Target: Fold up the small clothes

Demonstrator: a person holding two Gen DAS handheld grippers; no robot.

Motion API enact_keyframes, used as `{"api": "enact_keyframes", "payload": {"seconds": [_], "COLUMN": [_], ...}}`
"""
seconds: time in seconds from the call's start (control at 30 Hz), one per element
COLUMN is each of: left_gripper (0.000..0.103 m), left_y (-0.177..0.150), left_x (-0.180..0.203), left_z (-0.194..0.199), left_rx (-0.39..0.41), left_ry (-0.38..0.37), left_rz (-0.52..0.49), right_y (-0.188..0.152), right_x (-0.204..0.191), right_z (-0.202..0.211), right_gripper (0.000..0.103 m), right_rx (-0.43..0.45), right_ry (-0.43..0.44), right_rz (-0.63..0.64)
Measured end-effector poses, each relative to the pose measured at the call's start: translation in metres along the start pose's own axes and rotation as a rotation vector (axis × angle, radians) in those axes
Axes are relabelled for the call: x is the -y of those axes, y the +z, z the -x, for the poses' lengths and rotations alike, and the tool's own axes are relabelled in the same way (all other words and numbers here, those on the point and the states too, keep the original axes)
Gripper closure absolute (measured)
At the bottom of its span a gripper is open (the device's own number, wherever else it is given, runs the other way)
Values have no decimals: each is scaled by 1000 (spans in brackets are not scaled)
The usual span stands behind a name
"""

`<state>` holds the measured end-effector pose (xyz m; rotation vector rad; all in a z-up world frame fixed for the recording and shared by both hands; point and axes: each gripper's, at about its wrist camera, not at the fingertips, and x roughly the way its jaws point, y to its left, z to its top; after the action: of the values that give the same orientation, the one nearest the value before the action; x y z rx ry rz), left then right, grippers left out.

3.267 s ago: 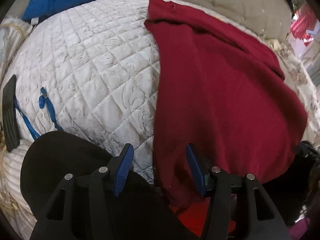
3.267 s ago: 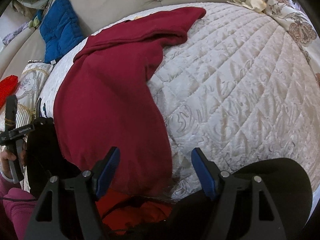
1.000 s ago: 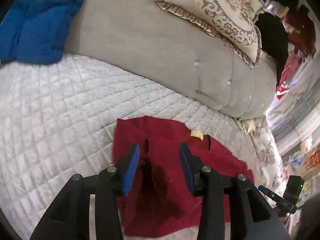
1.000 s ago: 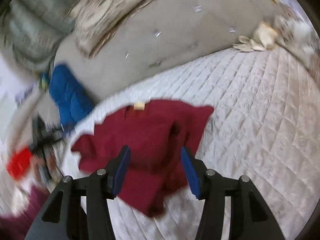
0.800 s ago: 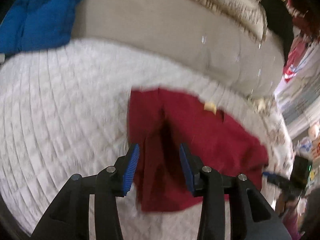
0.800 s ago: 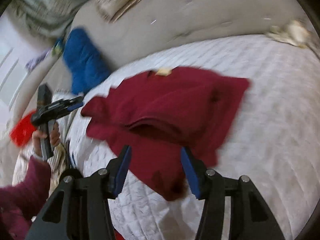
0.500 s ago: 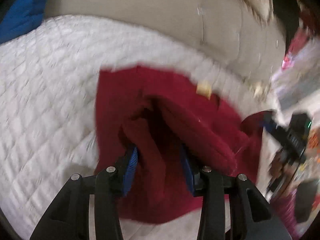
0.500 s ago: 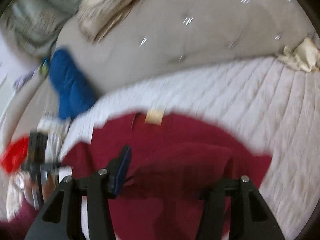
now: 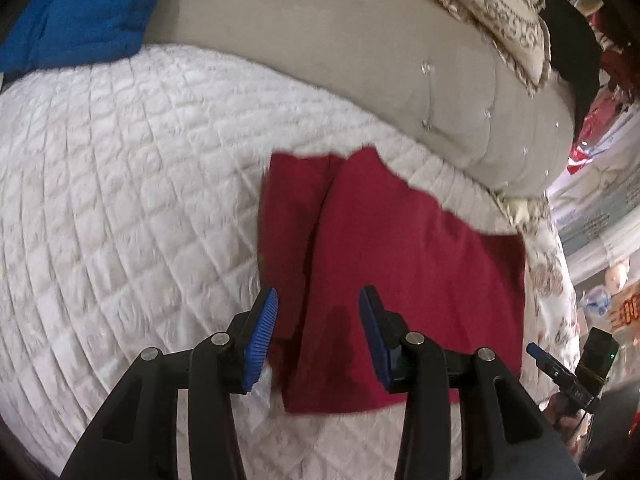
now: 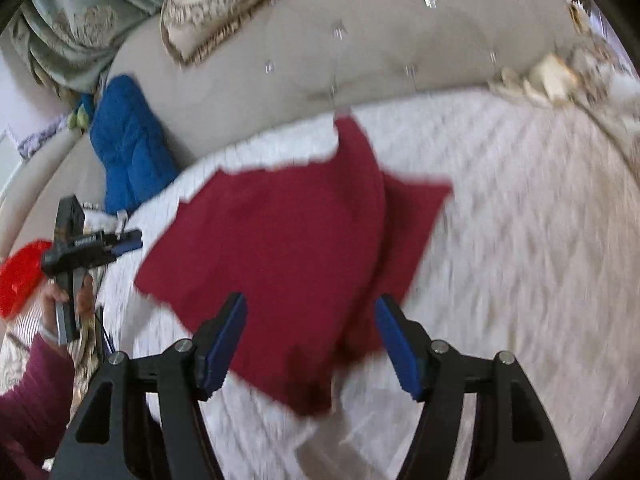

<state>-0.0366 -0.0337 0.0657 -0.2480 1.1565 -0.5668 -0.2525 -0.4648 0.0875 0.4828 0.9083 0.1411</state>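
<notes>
Red top (image 9: pixel 400 264) folded, flat on bed (image 9: pixel 120 200), frame centre. Left tool (image 9: pixel 316 328) part-open, empty; right tool (image 10: pixel 310 340) opening, empty. Next: prob. fold again.

There was one dark red garment (image 9: pixel 400 264) on one white quilted bedspread (image 9: pixel 120 208). Behind the bedspread stood one beige tufted headboard (image 10: pixel 360 40). One blue padded item (image 10: pixel 128 148) leaned at its foot. Against the headboard I counted one patterned cushion with a frill (image 10: pixel 224 4), and one grey-green patterned cloth (image 10: pixel 80 28) hung beside it. There were two grippers: the left gripper (image 9: pixel 316 330) and the right gripper (image 10: pixel 310 344), each with two blue-padded fingers. One red object (image 10: pixel 20 276) showed at the edge, too blurred to tell what it was.
</notes>
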Motion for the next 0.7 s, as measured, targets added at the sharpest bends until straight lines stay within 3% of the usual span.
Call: {"api": "enact_keyframes", "payload": {"seconds": [0.1, 0.2, 0.23, 0.3, 0.33, 0.37, 0.43, 0.6, 0.7], "left_gripper": [83, 83, 83, 86, 95, 103, 103, 103, 103], "left_y": [-9, -16, -19, -26, -28, -29, -29, -52, -65], "left_x": [0, 3, 4, 5, 5, 3, 1, 14, 9], "left_z": [-8, -22, -27, -32, -31, -28, -20, 5, -3], "left_rx": [-12, -61, -74, -85, -82, -82, -82, -66, -92], "left_ry": [-23, -58, -56, -33, -31, -56, -84, -69, -28], "left_rz": [5, 5, -4, -39, -49, -39, -25, -154, -179], "right_y": [-13, -15, -15, -15, -15, -14, -11, -13, -25], "right_x": [-5, -8, -9, -16, -18, -19, -19, -17, -10], "right_z": [-5, -21, -28, -37, -38, -36, -24, 7, -7], "right_gripper": [33, 36, 42, 85, 88, 90, 92, 97, 97], "right_rx": [-4, -17, -31, -46, -45, -42, -33, -45, -122], "right_ry": [33, -3, 3, 10, 3, 11, 48, 159, 55], "right_rz": [18, 4, 1, 40, 65, 72, 55, 51, 89]}}
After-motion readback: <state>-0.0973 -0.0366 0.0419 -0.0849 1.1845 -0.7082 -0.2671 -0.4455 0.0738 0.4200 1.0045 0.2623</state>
